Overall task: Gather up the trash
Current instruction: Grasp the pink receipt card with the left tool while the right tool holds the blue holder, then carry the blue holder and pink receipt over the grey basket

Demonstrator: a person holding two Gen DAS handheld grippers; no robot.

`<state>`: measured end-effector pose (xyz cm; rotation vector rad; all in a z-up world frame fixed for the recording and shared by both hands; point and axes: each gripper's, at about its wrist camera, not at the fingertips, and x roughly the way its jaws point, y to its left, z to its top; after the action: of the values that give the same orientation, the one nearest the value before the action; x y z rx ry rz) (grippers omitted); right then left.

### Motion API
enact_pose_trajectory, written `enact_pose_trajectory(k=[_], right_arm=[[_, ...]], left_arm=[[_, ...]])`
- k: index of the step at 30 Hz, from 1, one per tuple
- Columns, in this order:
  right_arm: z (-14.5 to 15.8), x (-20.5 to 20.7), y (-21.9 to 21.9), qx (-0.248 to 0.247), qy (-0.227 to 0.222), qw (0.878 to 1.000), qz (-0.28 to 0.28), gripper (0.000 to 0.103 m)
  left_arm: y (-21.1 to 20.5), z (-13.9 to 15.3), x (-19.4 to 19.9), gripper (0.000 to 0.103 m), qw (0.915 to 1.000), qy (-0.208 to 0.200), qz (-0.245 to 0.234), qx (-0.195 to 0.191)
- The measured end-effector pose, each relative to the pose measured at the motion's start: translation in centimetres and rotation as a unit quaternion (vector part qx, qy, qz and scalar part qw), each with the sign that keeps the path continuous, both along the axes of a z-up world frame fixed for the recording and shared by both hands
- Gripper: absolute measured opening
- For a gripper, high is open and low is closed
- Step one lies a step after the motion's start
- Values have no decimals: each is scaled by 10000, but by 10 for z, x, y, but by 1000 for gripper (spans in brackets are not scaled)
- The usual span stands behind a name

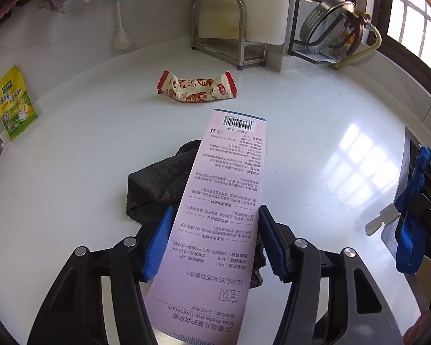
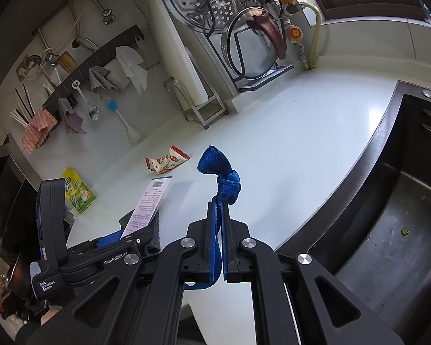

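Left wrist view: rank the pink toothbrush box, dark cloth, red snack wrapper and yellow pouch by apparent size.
1. pink toothbrush box, though it lies nearest the camera
2. dark cloth, partly hidden under the box
3 and 4. red snack wrapper and yellow pouch look alike; unranked.

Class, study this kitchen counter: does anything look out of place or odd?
Yes. A crumpled snack wrapper lies loose mid-counter, and a dark cloth sits bunched under the pink toothbrush box, which is between the left gripper's fingers. Green scraps dot the sink.
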<state>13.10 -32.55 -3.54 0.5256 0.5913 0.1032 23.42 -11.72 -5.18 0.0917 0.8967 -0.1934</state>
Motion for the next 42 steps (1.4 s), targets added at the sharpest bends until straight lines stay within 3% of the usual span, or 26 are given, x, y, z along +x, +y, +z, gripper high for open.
enact_pose_trajectory(k=[25, 42], right_arm=[[-4, 3, 2, -84, 80, 9999, -12, 4], [-3, -29, 23, -695, 304, 9970, 162, 4]], left_arm=[[26, 28, -33, 53, 9991, -422, 32, -70], [41, 37, -95, 53, 9958, -887, -186, 89]])
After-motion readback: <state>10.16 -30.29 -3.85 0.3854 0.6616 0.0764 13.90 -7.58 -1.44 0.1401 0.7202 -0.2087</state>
